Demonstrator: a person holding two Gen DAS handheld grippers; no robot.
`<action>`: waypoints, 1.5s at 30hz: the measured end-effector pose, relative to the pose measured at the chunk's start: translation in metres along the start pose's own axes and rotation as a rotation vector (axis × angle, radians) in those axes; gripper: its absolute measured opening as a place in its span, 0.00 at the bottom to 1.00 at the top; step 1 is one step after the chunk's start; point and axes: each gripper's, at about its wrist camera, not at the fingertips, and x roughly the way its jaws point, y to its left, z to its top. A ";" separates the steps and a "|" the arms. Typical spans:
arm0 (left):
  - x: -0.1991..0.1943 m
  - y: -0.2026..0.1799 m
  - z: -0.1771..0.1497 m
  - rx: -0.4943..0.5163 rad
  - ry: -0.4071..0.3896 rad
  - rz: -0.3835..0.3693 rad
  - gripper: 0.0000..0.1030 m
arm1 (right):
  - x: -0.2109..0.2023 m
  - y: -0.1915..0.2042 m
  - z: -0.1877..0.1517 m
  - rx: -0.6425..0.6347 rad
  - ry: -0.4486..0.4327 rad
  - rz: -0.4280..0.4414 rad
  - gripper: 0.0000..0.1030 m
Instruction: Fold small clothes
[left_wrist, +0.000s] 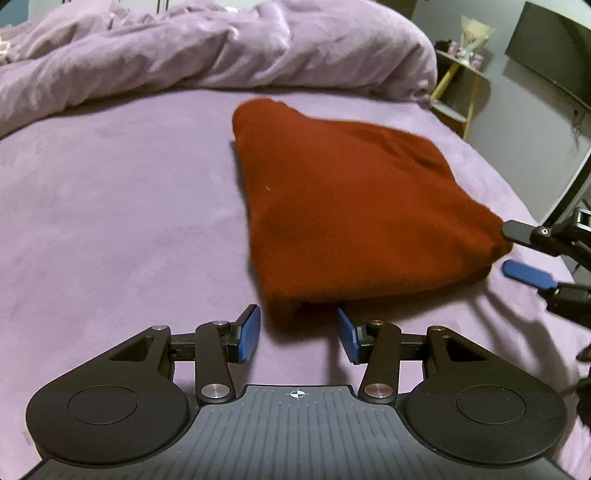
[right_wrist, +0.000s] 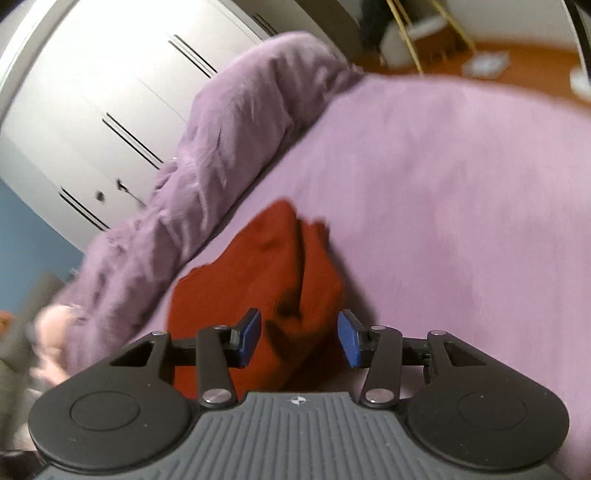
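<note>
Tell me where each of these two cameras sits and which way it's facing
Left wrist: rides on the left gripper, low over the purple bed, facing the folded red garment and bunched duvet; its open blue pads show, with the right gripper entering at the right edge.
Right wrist: rides on the right gripper, tilted, blurred, facing the garment, duvet and white wardrobe; its open pads show.
Shared: garment, bed, duvet.
</note>
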 end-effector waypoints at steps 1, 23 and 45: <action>0.002 -0.002 0.000 -0.006 0.004 -0.004 0.50 | 0.003 0.000 -0.004 0.022 0.008 0.016 0.45; -0.025 0.055 0.011 -0.239 -0.021 0.051 0.58 | 0.032 -0.014 -0.009 0.121 0.110 0.053 0.13; 0.020 0.012 0.063 -0.176 -0.092 0.093 0.70 | 0.108 0.051 0.025 -0.381 0.018 -0.220 0.00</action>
